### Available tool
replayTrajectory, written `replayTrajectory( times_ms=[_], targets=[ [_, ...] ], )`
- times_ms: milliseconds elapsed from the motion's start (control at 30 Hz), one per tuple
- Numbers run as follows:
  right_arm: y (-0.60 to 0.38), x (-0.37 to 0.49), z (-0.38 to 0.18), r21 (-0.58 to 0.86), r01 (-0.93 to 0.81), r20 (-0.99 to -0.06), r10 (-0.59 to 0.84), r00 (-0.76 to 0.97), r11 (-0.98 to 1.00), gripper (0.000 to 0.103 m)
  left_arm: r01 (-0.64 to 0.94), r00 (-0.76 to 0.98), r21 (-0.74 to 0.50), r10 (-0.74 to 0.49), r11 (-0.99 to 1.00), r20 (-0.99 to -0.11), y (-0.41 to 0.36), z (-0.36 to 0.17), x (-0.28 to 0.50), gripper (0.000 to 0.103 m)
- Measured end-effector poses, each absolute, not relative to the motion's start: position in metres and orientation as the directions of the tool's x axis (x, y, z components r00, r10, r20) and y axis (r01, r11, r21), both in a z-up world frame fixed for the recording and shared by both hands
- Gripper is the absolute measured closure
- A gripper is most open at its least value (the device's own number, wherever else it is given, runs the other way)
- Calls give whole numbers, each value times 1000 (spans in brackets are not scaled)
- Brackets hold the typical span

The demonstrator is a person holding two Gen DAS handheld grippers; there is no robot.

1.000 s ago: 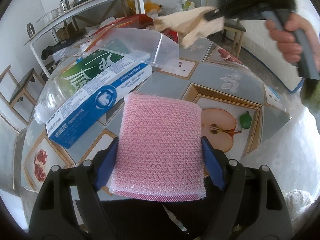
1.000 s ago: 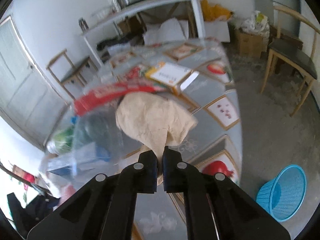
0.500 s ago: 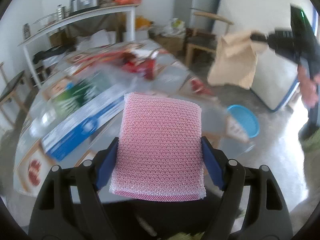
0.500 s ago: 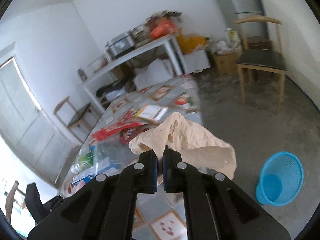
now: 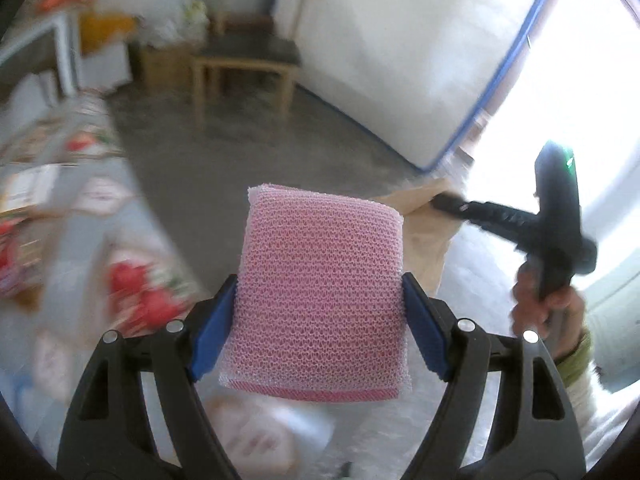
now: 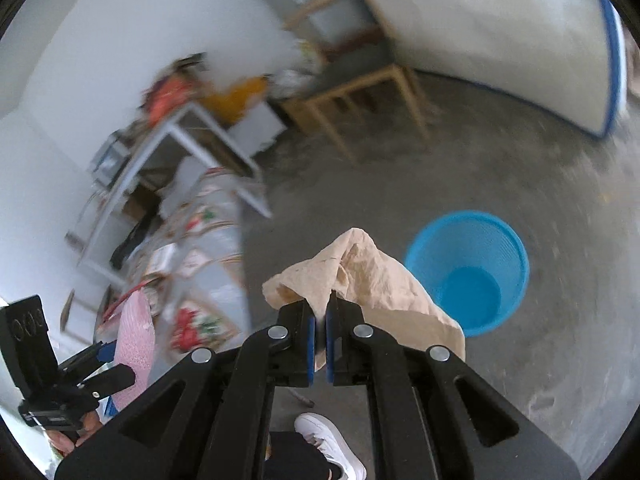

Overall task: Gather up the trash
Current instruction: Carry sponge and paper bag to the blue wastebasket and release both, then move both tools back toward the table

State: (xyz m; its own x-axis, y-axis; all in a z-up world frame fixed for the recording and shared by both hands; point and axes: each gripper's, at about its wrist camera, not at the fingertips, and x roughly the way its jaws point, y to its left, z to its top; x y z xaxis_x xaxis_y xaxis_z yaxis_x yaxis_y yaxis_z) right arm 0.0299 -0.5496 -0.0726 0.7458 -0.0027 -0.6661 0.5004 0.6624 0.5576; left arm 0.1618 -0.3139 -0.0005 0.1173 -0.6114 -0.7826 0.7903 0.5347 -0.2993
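Left gripper: clamps pink sponge. Right gripper: pinches tan paper beside blue bin on bare floor.

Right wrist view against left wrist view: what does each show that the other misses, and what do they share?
Only the right wrist view shows the blue basket on the floor, the person's white shoe and the white side table.

Only the left wrist view shows the hand gripping the right gripper's handle, and a bright doorway.

Both show the pink sponge clamped in the left gripper, the crumpled brown paper pinched in the right gripper, the wooden chair and the patterned table.
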Motion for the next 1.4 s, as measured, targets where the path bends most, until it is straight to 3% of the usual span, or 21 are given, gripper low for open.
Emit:
replayTrajectory(
  times_ms=[200,533,600,633,667,1067,1233,1400],
  targets=[
    [-616,51,-140,570,613,-731,-1,682,547,99,784,26,-322,-546,530,-837,-424,-55,192,27],
    [-695,86,-200,551,709,-774,-49,631,440,97,821,-36,-301,-483,485,-875,-536,-129,208,26],
    [-706,90,-220,546,735,-796,-24,604,402,82,820,-14,-280,-472,499,-881,-548,-141,208,20],
    [-711,91,-227,539,749,-806,-20,591,386,65,824,1,-262,-464,503,-886,-552,-145,207,18],
    [-714,90,-236,525,767,-819,-27,573,368,57,832,20,-235,-450,503,-893,-557,-149,206,18],
    [-700,57,-234,523,767,-808,-71,585,371,54,803,10,-296,-507,518,-862,-519,-133,206,17],
    [-673,46,-210,495,738,-804,-81,590,459,53,826,25,-313,-585,470,-811,-472,-89,194,17],
    [-622,42,-176,404,681,-811,-105,575,610,43,835,54,-348,-693,426,-719,-395,-36,169,17]
  ],
)
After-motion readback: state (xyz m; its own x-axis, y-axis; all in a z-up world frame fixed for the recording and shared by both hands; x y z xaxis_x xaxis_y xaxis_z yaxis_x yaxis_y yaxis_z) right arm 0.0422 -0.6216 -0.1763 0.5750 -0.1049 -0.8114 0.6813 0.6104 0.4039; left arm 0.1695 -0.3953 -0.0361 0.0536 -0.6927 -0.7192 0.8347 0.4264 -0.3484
